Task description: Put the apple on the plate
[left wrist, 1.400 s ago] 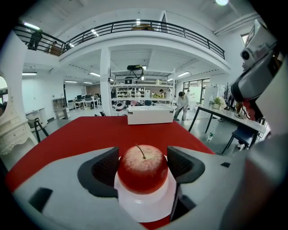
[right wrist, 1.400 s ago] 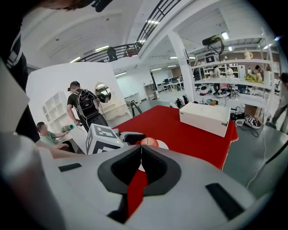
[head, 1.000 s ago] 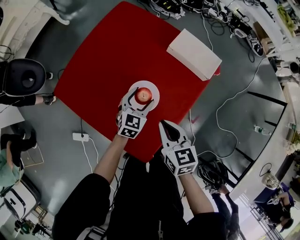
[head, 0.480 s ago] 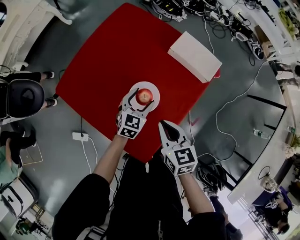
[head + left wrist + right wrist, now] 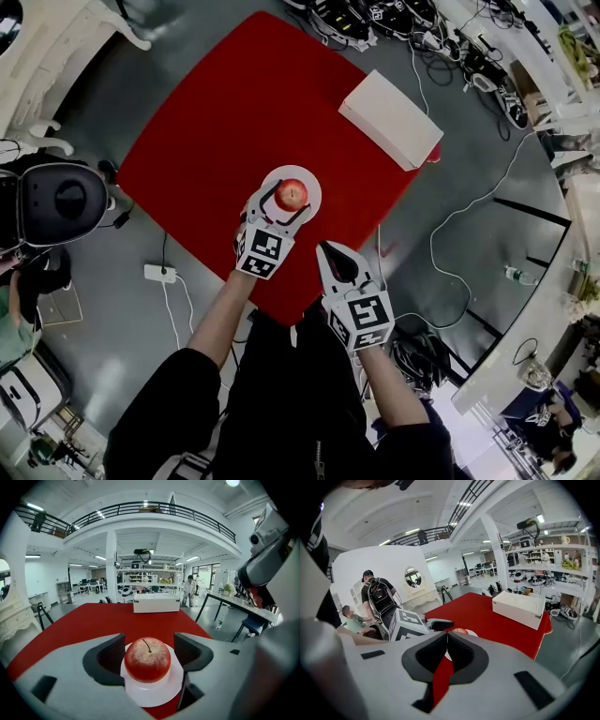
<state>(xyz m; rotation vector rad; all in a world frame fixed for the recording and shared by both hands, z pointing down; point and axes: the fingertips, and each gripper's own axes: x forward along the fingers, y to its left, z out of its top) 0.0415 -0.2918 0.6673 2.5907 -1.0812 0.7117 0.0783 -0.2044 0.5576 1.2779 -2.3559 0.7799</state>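
A red apple (image 5: 292, 193) stands upright, stem up, on a small white plate (image 5: 310, 177) near the front edge of the red table (image 5: 234, 122). My left gripper (image 5: 286, 199) reaches around the apple with its jaws open. In the left gripper view the apple (image 5: 147, 659) sits on the plate (image 5: 157, 694) between the dark pads (image 5: 111, 654), with a narrow gap on each side. My right gripper (image 5: 324, 249) hangs shut and empty just off the table's front edge, to the right of the left one. Its view shows the plate (image 5: 469, 633) beyond its closed tips (image 5: 447, 634).
A white rectangular box (image 5: 390, 119) lies at the table's far right corner. On the grey floor are a power strip (image 5: 156, 274) with a cord at the left and cables (image 5: 469, 202) at the right. A person with a black backpack (image 5: 58, 202) stands at the left.
Both grippers and the apple keep their places. The person with the black backpack at the left has moved nearer to the table.
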